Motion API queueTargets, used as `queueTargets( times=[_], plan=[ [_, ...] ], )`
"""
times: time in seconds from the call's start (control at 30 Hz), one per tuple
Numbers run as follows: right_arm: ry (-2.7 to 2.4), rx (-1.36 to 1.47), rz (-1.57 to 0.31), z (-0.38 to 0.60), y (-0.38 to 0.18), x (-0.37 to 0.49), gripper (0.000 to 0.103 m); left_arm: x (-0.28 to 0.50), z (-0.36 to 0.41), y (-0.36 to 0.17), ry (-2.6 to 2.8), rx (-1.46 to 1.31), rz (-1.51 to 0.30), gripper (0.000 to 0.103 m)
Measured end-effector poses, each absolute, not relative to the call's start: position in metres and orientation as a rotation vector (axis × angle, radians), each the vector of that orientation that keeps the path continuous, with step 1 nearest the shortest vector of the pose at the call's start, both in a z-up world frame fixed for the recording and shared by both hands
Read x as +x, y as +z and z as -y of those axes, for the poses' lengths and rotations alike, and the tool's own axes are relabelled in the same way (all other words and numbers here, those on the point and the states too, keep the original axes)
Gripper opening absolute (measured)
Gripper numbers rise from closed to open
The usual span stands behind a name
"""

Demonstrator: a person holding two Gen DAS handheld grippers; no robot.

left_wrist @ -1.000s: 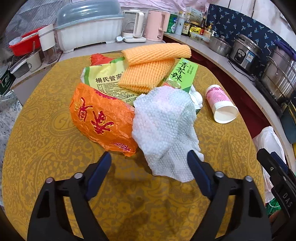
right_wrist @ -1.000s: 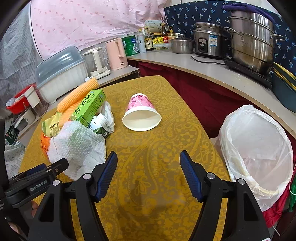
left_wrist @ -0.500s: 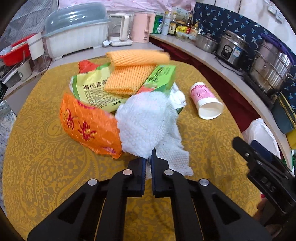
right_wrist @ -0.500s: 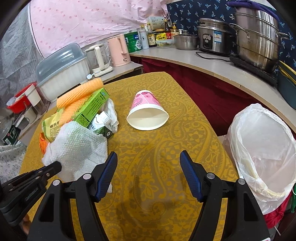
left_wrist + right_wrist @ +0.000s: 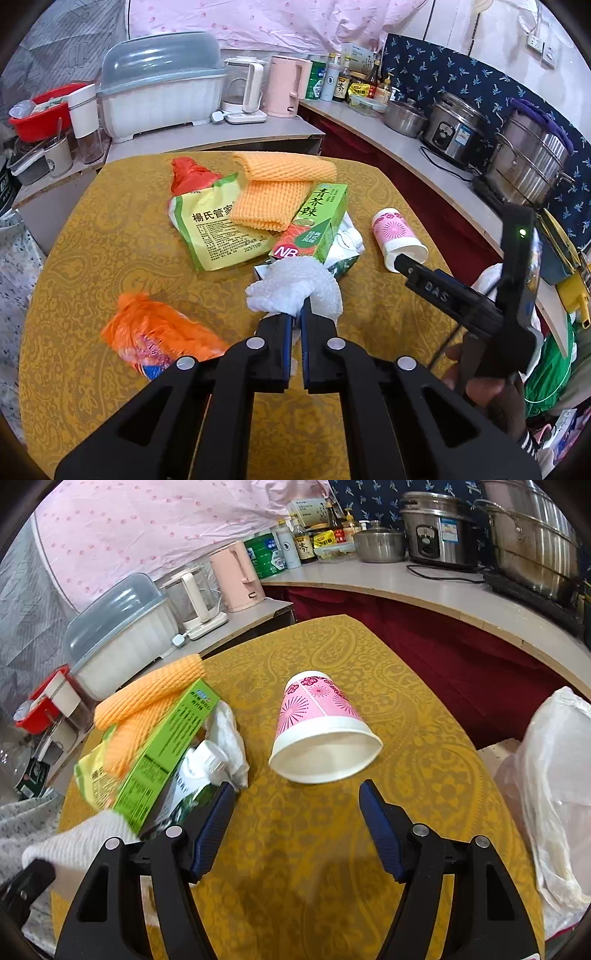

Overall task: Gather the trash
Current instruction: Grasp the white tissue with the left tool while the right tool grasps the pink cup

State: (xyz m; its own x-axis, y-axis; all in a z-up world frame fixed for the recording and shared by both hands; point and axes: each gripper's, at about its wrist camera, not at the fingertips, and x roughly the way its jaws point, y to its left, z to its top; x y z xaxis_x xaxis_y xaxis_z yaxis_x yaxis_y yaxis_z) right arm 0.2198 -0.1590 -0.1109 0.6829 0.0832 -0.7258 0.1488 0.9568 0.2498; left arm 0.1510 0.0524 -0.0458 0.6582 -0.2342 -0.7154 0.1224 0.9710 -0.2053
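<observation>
The paper cup (image 5: 322,731) is seen lying on its side on the table (image 5: 424,738), straight ahead of the right gripper (image 5: 297,823), mouth turned toward it, long axis along the reach. The right jaws are spread, nothing between them. The left gripper (image 5: 297,325) is clenched on the white bubble wrap (image 5: 295,284). The lined bin (image 5: 557,775) is seen to the right, beside the table.
</observation>
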Motion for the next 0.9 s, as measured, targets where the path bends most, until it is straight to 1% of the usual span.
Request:
queueTargets(
  times=[0.07,0.13,0.23,0.27,0.3,0.33,0.4,0.5,0.6,0.7,0.9],
  plan=[
    [-0.037,0.325,-0.83,0.161,-0.118,0.231,0.067,0.154,-0.054,-0.048,-0.2,-0.147,-0.836,0.004],
    [-0.04,0.346,-0.845,0.162,-0.126,0.242,0.064,0.156,-0.055,-0.051,-0.199,-0.144,-0.841,0.004],
    [-0.044,0.361,-0.852,0.162,-0.134,0.255,0.057,0.158,-0.055,-0.054,-0.198,-0.139,-0.846,0.004],
    [-0.044,0.364,-0.853,0.162,-0.136,0.257,0.052,0.159,-0.055,-0.054,-0.198,-0.138,-0.848,0.004],
    [-0.042,0.367,-0.857,0.162,-0.138,0.261,0.043,0.16,-0.055,-0.055,-0.199,-0.138,-0.85,0.004],
    [-0.039,0.37,-0.861,0.163,-0.138,0.262,0.038,0.16,-0.055,-0.055,-0.2,-0.139,-0.851,0.004],
    [-0.02,0.38,-0.865,0.163,-0.138,0.262,0.014,0.16,-0.053,-0.054,-0.204,-0.137,-0.848,0.004],
    [-0.014,0.381,-0.841,0.166,-0.129,0.251,0.008,0.157,-0.049,-0.049,-0.213,-0.133,-0.84,0.004],
    [-0.012,0.392,-0.801,0.176,-0.111,0.232,0.005,0.153,-0.04,-0.043,-0.23,-0.129,-0.827,0.004],
    [-0.015,0.402,-0.761,0.191,-0.093,0.21,0.003,0.147,-0.028,-0.033,-0.254,-0.125,-0.809,0.004],
    [-0.051,0.414,-0.683,0.23,-0.061,0.162,0.003,0.132,0.01,-0.002,-0.33,-0.099,-0.743,0.004]
  ],
)
